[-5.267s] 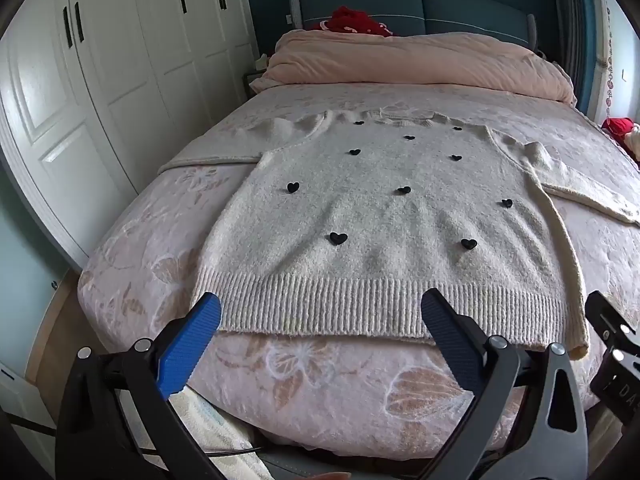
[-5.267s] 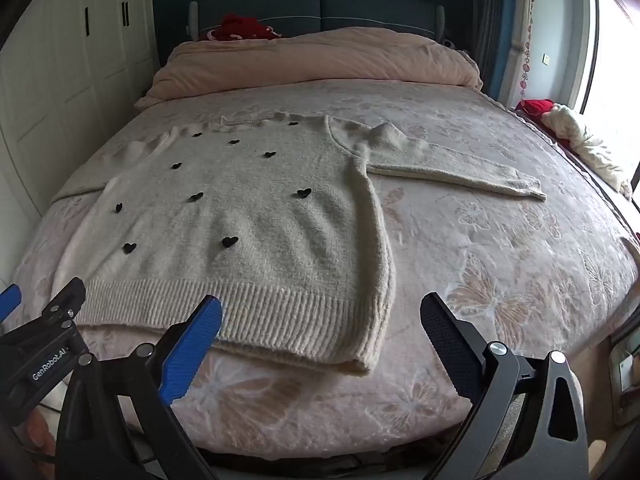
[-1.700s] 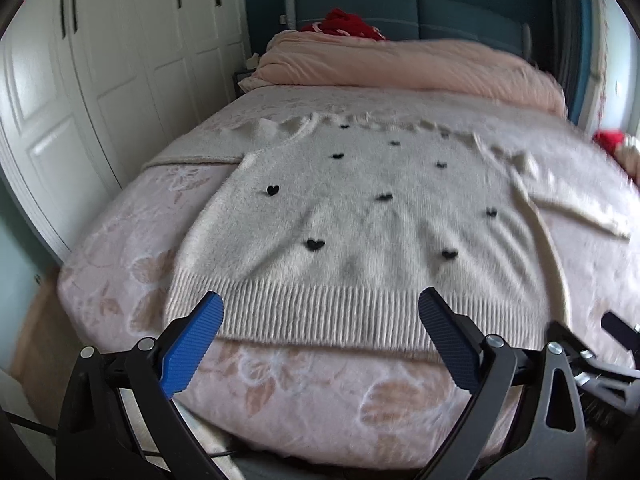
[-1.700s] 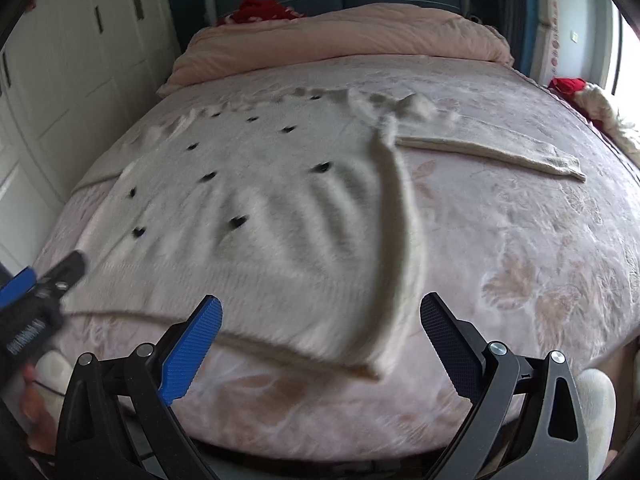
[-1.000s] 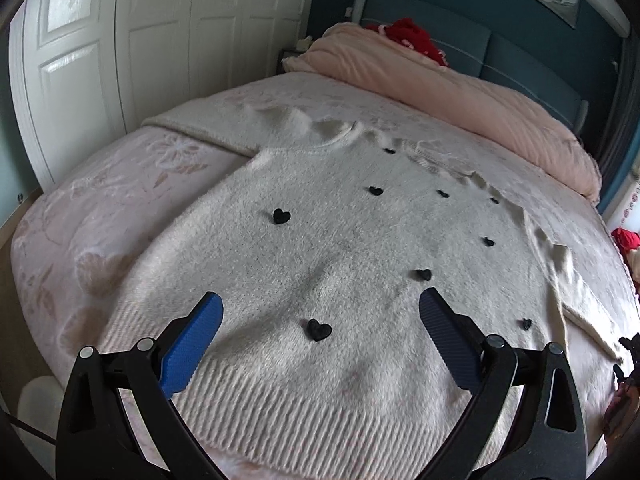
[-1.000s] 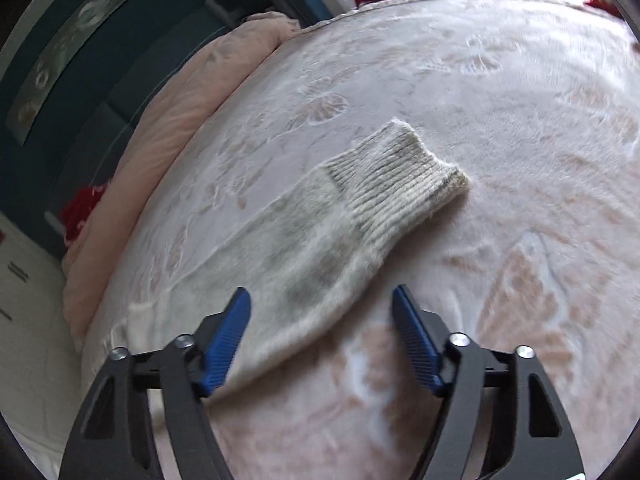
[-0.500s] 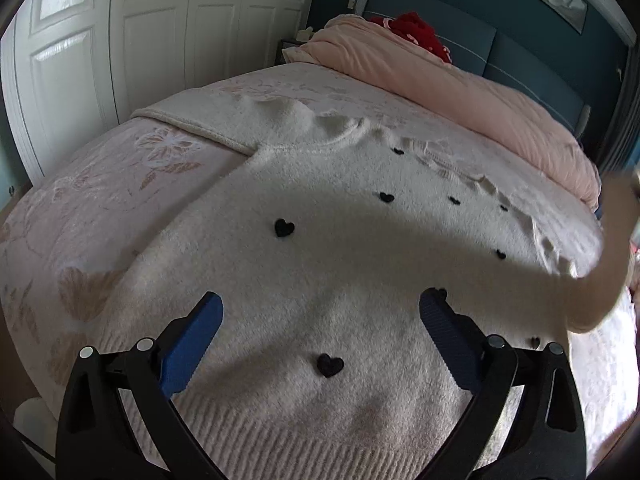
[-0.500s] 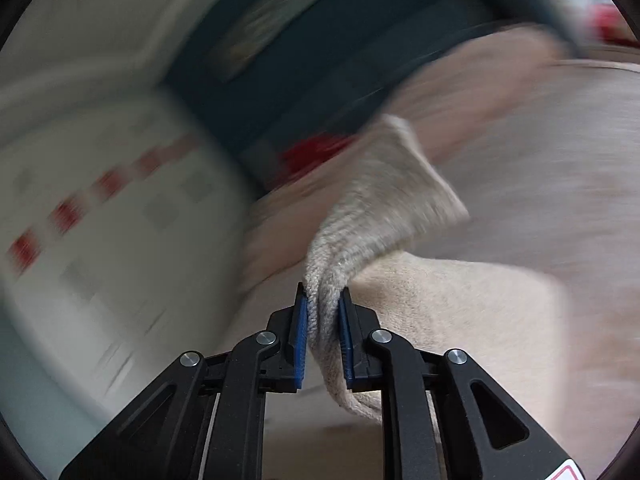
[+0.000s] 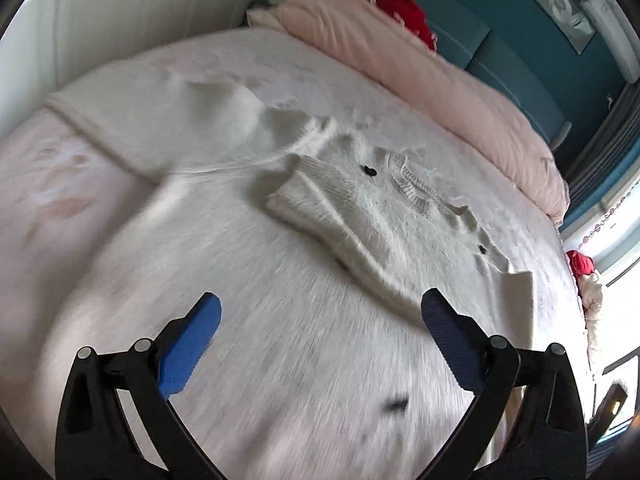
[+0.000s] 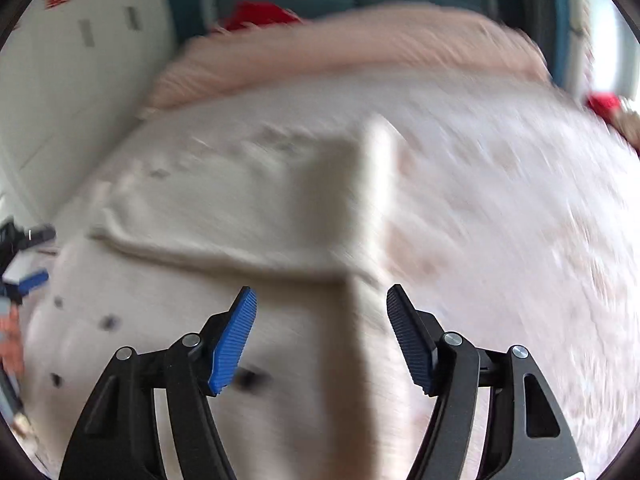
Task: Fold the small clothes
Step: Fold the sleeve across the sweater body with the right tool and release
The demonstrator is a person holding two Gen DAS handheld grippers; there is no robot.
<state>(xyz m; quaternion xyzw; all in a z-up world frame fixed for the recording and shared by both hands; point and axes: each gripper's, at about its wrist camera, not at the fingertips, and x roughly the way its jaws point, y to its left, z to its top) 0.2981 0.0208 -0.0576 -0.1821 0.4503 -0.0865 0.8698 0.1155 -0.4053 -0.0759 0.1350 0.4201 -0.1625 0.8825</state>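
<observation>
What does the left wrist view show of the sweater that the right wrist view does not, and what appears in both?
Only the left wrist view shows the ribbed cuff of the folded sleeve lying on the sweater's chest, near the neckline, and the other sleeve spread flat.

Only the right wrist view shows the left gripper at its edge, though blurred.

Both show the folded sleeve across the sweater, the pink duvet and open fingers; the right gripper's have just been opening, holding nothing.

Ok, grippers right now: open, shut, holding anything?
Left gripper: open, empty, over the sweater.
Right gripper: jaws just opened, holding nothing; the sleeve lies folded across.
</observation>
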